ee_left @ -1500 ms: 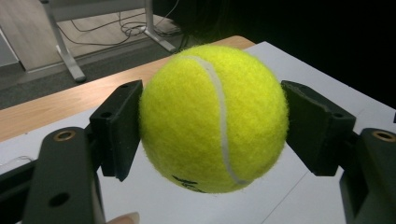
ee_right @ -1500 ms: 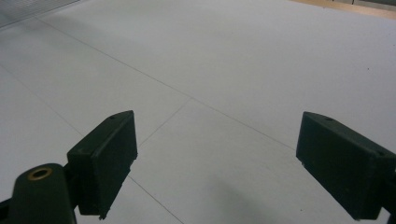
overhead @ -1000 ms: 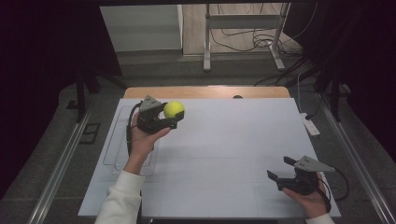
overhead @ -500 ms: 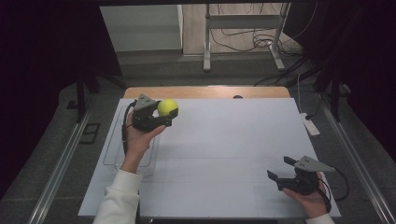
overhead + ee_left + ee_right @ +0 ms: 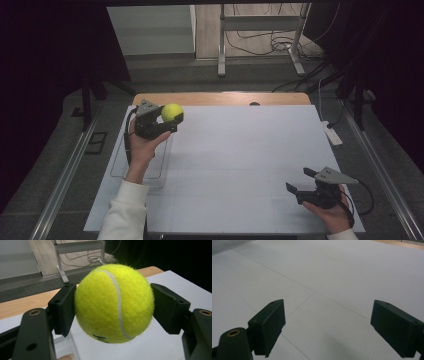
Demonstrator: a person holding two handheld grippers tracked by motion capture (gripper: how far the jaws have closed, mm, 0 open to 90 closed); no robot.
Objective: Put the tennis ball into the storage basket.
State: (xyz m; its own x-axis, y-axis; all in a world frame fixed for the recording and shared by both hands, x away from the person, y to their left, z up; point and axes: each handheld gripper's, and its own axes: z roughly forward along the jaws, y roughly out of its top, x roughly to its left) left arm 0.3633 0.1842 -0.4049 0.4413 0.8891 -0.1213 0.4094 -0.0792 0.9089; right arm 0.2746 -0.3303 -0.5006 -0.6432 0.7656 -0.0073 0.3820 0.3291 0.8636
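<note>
High view: clear bin [image 5: 142,165] under left tongs [image 5: 165,120], left gripper view: tennis ball [image 5: 113,302] seam, logo.

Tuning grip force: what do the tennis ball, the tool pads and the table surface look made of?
Tennis ball: fuzzy yellow felt with a white seam; stray fibres show at the rim. Left tool pads: matte black blocks, likely plastic or hard rubber; flat, no sheen. Table: smooth white matte sheet with thin seam lines, over a wood-look top at the far edge.
</note>
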